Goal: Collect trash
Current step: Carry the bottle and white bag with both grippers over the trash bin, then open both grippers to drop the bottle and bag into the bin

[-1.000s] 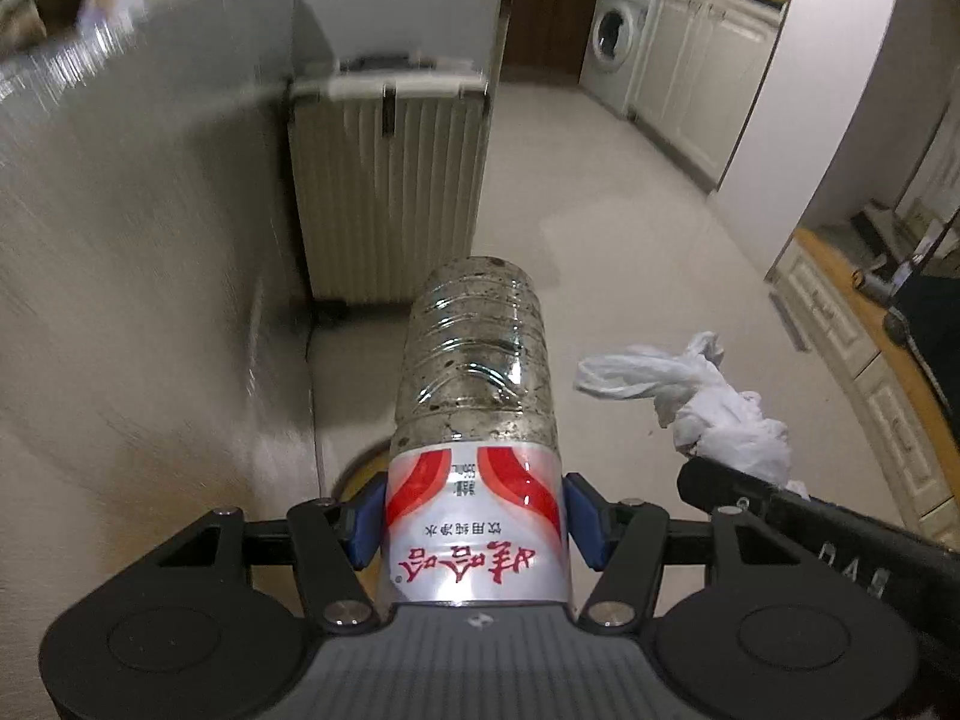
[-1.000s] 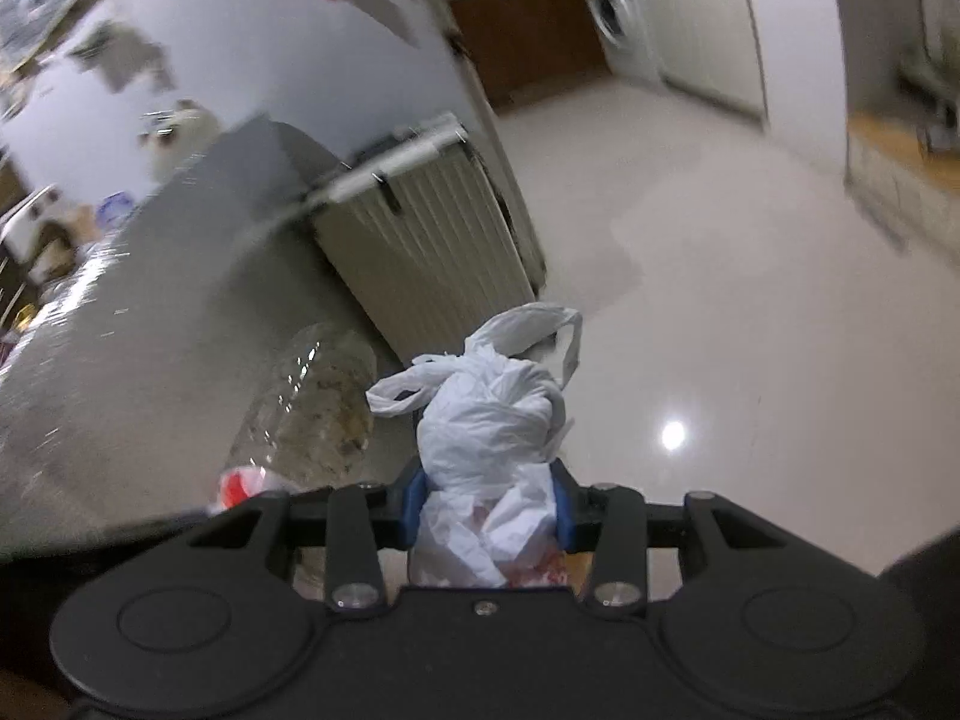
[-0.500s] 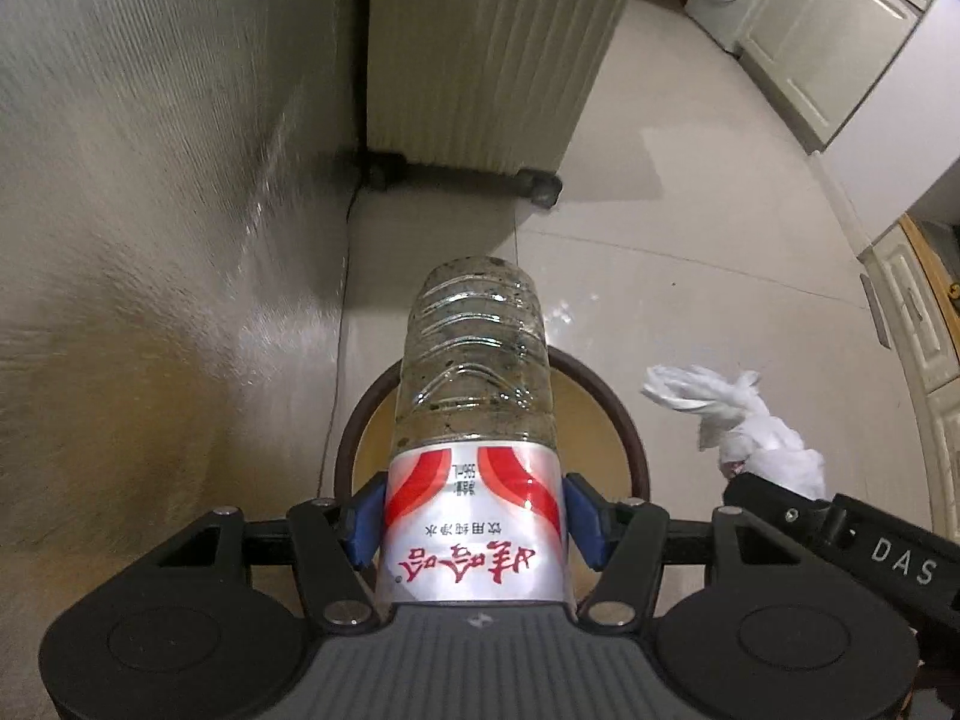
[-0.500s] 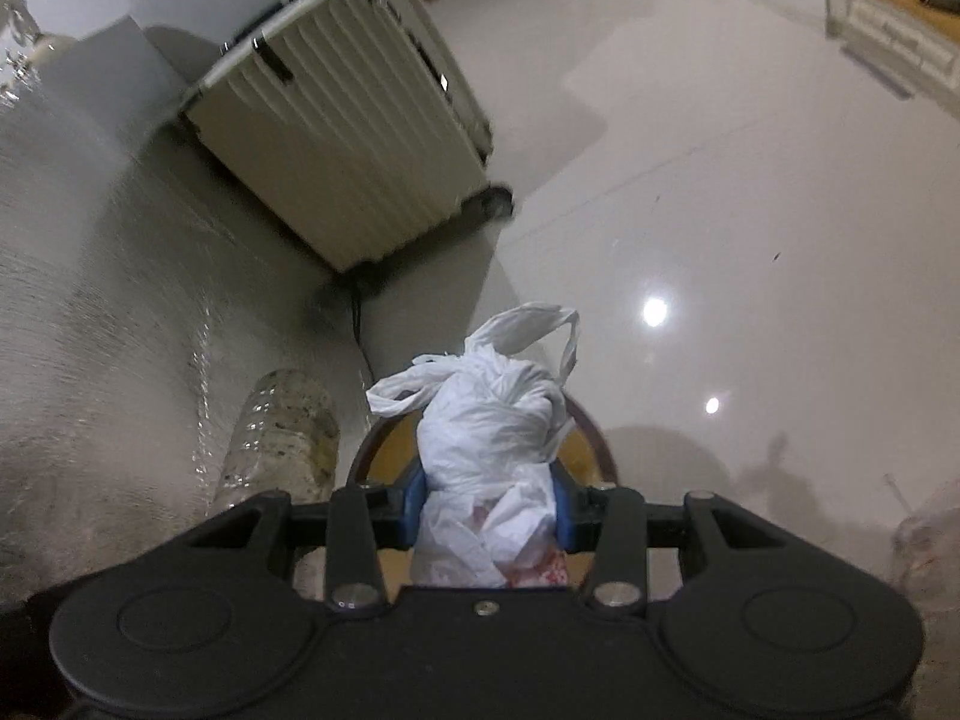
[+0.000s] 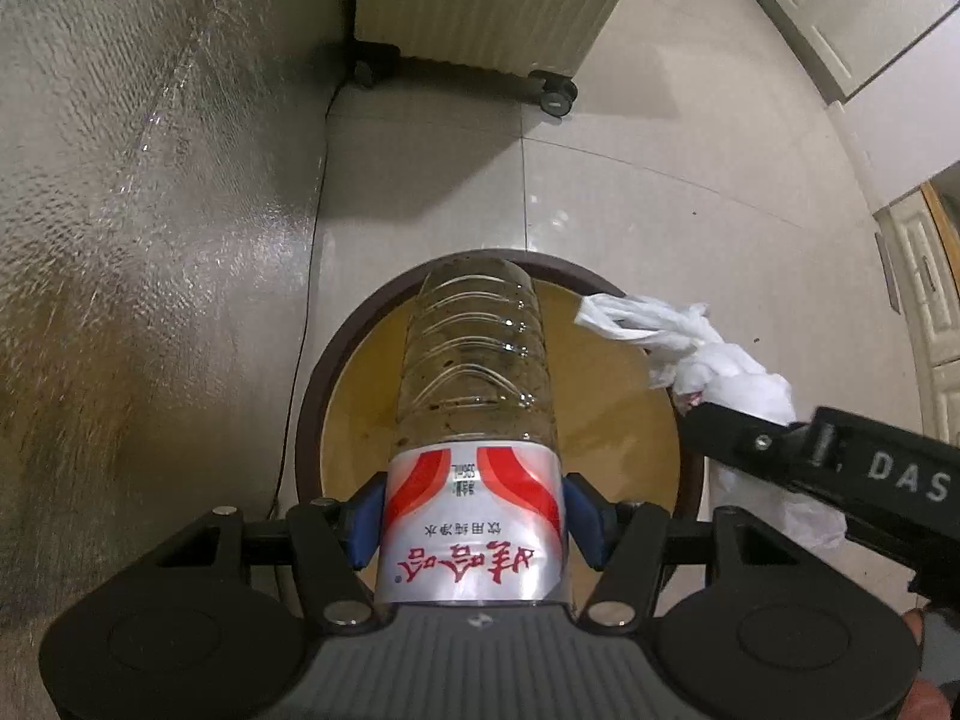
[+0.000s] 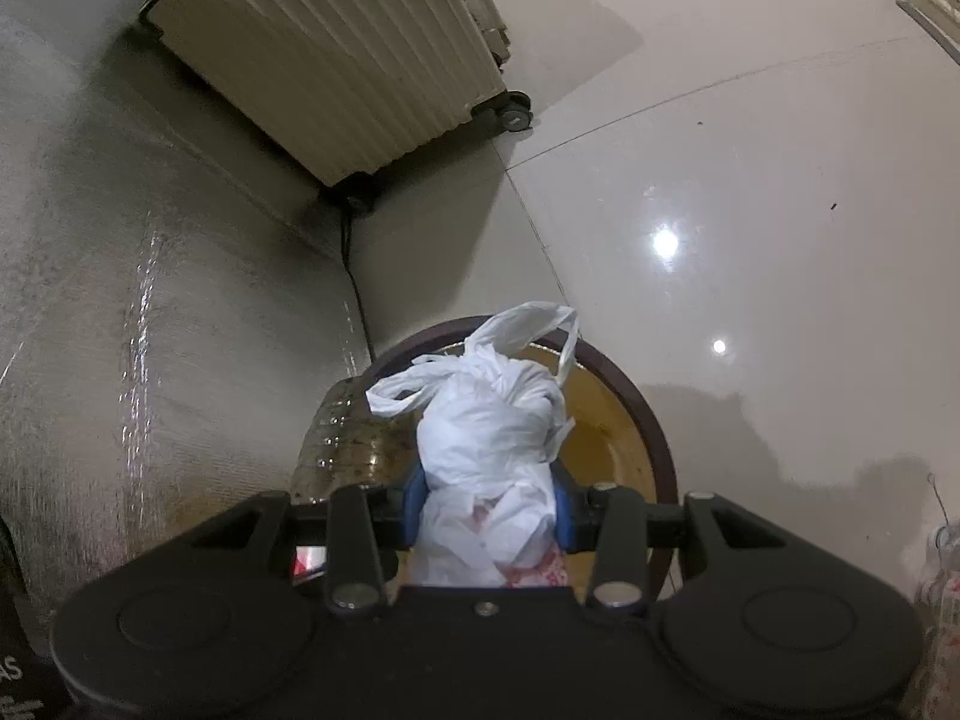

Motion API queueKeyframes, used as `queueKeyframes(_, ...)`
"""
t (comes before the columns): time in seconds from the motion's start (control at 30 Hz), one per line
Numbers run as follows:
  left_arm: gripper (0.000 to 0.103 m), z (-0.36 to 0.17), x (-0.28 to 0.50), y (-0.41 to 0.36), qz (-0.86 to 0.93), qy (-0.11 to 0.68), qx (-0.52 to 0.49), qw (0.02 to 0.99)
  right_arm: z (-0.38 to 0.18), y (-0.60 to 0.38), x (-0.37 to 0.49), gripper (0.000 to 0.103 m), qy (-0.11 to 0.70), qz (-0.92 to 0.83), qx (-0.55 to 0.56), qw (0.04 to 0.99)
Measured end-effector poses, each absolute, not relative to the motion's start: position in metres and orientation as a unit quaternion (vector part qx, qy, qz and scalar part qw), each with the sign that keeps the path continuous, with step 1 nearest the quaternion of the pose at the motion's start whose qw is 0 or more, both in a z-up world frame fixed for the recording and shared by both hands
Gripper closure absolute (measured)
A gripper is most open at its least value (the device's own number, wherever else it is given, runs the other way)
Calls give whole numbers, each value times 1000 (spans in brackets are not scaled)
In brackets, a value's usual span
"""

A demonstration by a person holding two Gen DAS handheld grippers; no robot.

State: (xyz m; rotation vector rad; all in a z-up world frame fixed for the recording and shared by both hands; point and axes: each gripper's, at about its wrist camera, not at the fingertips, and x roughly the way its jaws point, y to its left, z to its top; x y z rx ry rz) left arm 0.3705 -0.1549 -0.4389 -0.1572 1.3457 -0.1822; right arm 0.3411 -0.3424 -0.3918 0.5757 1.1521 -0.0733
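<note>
My left gripper (image 5: pixel 474 516) is shut on a clear plastic bottle (image 5: pixel 474 372) with a red and white label, held above a round bin (image 5: pixel 360 378) with a dark rim and yellow inside. My right gripper (image 6: pixel 489 510) is shut on a knotted white plastic bag (image 6: pixel 486 420), held over the same bin (image 6: pixel 636 414). The bag also shows at the right of the left wrist view (image 5: pixel 708 354), and the bottle shows left of the bag in the right wrist view (image 6: pixel 354 438).
A cream ribbed suitcase on wheels (image 5: pixel 492 6) (image 6: pixel 336 54) stands beyond the bin. A grey textured surface (image 5: pixel 138 210) rises on the left, with a thin black cable (image 5: pixel 306 300) along its foot. Glossy tiled floor (image 6: pixel 750 180) lies to the right, white cabinets (image 5: pixel 840 12) beyond.
Both grippers have tilted down and moved in over the bin, which now fills the lower middle of both views. Both still hold their loads.
</note>
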Motion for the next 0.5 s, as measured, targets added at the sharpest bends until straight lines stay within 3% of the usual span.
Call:
queueKeyframes(0.13, 40, -443, 375, -154, -78, 612, -77, 783, -392, -349, 337, 61, 535, -37, 280, 796)
queueKeyframes(0.2, 28, -446, 377, -156, -78, 617, -67, 780, -392, -348, 335, 61, 538, -36, 272, 797)
queueKeyframes(0.27, 23, -444, 376, -155, -71, 615, -50, 783, -392, -346, 337, 61, 540, -35, 265, 798)
queueKeyframes(0.5, 22, -448, 377, -149, -40, 629, -2, 776, -400, -340, 340, 58, 554, -28, 250, 793)
